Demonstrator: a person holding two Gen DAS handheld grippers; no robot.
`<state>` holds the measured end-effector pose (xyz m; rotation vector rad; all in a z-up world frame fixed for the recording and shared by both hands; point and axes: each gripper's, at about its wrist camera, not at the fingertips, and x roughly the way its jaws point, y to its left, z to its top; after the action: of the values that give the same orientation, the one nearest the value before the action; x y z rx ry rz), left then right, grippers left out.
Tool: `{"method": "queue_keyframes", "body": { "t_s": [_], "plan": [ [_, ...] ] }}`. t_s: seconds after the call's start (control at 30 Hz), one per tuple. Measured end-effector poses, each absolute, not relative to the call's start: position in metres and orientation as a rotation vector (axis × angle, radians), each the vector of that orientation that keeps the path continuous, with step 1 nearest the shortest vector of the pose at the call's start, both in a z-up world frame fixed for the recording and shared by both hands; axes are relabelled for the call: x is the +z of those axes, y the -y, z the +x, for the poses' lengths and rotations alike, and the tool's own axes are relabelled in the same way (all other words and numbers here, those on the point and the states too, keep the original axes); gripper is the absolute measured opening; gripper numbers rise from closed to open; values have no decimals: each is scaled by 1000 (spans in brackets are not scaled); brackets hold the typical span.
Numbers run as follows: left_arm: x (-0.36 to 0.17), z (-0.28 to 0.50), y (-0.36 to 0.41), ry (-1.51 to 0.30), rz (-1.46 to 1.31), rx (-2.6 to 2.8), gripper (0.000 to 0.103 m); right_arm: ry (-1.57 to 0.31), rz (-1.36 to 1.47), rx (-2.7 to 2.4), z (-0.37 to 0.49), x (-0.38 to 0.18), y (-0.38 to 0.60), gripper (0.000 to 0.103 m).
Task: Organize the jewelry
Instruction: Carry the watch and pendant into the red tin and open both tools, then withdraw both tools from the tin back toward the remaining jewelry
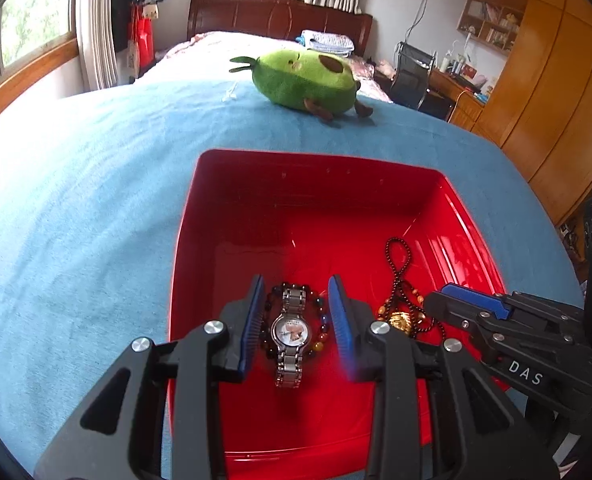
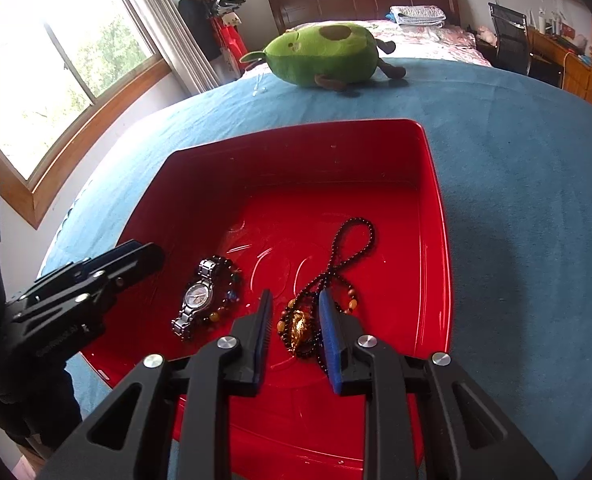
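A red plastic tray (image 1: 316, 157) (image 2: 296, 127) sits on the blue bedspread. On its floor lie a silver watch (image 1: 291, 330) (image 2: 197, 297) ringed by a coloured bead bracelet (image 1: 322, 322) (image 2: 231, 280), and a dark bead necklace (image 1: 396, 256) (image 2: 352, 236) with a gold pendant (image 1: 400, 320) (image 2: 300, 328). My left gripper (image 1: 297, 285) (image 2: 157, 254) hovers over the watch, jaws partly apart, and the watch shows through the gap. My right gripper (image 2: 296, 295) (image 1: 434, 300) hovers over the pendant the same way. Neither gripper's pads visibly press on anything.
A green avocado plush toy (image 1: 308, 80) (image 2: 324, 56) lies on the bedspread (image 1: 75, 220) beyond the tray. Farther back are a wooden headboard, folded cloth, a chair and a desk. Windows run along the left. A dark gloved hand (image 2: 11, 384) holds the left gripper.
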<state>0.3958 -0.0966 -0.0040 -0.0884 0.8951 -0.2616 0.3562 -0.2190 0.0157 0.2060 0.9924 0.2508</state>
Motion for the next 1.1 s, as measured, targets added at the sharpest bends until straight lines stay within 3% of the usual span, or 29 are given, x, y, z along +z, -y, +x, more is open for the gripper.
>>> {"method": "queue_keyframes", "body": {
  "t_s": [0.23, 0.37, 0.57, 1.1],
  "plan": [
    [4, 385, 99, -874, -78, -269, 35, -952, 198, 248, 342, 30, 219, 24],
    [10, 372, 98, -835, -61, -258, 50, -930, 192, 232, 331, 37, 221, 31],
    [20, 348, 97, -795, -45, -251, 54, -905, 202, 214, 314, 44, 226, 34],
    [38, 283, 93, -719, -15, -248, 78, -873, 182, 184, 263, 55, 225, 76]
  ]
}}
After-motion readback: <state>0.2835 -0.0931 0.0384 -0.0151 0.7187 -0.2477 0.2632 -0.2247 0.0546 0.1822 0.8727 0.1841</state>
